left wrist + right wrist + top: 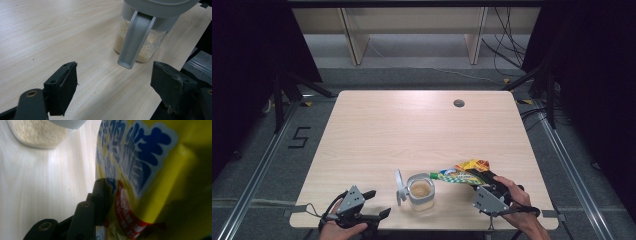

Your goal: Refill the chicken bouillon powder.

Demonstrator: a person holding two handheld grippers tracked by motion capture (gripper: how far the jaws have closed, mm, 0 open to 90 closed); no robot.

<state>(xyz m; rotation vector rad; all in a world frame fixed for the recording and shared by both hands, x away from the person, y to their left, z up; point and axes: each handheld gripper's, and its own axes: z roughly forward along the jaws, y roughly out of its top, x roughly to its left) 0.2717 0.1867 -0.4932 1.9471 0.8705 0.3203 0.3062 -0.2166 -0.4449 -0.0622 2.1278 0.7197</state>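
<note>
While the right gripper clamps the yellow packet, the packet's far end reaches just over the rim of the open jar ahead of it on the worktop. The left gripper rests open with nothing between its jaws, the jar and its flipped-back lid just beyond them.

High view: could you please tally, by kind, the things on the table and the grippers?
Jars, lid flipped open, with beige granules: 1, the jar
Yellow printed packets: 1, the packet, held in the right gripper
Grippers: 2, counting the left gripper, open
Total: 4
</note>
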